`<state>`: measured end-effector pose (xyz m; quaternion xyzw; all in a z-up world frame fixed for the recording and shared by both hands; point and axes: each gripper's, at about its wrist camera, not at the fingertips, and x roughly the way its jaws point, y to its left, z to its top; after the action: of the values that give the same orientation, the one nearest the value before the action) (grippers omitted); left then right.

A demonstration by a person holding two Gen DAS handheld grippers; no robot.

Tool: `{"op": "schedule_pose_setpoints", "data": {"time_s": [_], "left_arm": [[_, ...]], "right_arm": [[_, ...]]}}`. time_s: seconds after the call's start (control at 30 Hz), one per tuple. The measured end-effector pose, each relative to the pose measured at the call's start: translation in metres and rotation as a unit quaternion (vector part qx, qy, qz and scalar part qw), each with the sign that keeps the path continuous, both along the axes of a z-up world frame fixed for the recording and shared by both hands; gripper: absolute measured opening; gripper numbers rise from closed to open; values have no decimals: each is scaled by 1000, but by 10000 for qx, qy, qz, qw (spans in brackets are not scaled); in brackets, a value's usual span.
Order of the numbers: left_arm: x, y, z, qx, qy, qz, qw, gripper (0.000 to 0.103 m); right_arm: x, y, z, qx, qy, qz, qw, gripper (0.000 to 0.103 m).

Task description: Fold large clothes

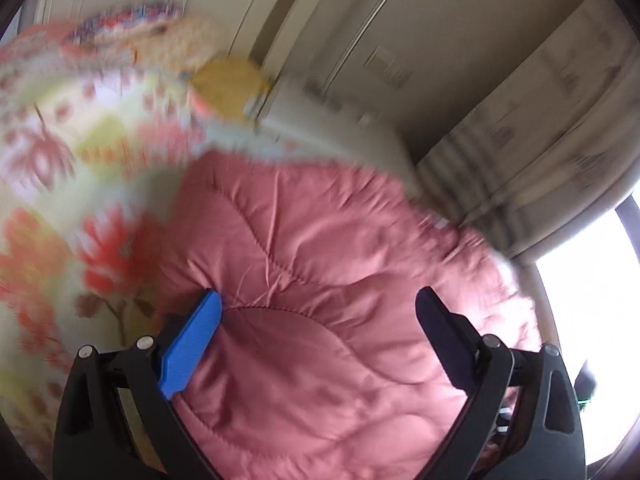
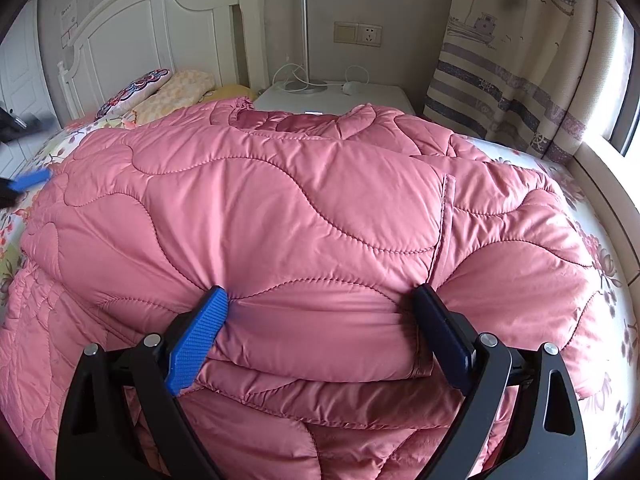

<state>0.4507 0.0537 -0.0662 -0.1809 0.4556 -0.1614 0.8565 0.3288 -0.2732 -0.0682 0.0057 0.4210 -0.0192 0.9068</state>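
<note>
A pink quilted padded coat (image 2: 304,208) lies spread and partly folded on the bed, collar toward the headboard. My right gripper (image 2: 320,304) is open, its fingers pressed into a folded bulge of the coat at the near edge. My left gripper (image 1: 320,308) is open over the coat's (image 1: 320,280) left side; that view is tilted and blurred. The left gripper's blue finger also shows at the far left of the right wrist view (image 2: 28,180).
Floral bedsheet (image 1: 60,160) lies under the coat. Pillows (image 2: 160,92) rest by the white headboard (image 2: 160,28). A white nightstand (image 2: 332,98) with a lamp stands behind. A striped curtain (image 2: 520,80) and window ledge are on the right.
</note>
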Motion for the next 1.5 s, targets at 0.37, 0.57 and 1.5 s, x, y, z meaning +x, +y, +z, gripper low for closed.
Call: {"op": "schedule_pose_setpoints", "data": {"time_s": [0.37,0.57,1.5], "left_arm": [[48,3,33,291,-354,233,9987,97],[79,12,-4,249,270,266,9990,99],[-53,-89,-14,2148,-997,-218,9713,101]], "right_arm": [[0,-2,1,92,-12,12,10000,90],[-1,-4,1,170,-26,43,9998,90],[-7,-3,13,99,-91,28,9999,90]]}}
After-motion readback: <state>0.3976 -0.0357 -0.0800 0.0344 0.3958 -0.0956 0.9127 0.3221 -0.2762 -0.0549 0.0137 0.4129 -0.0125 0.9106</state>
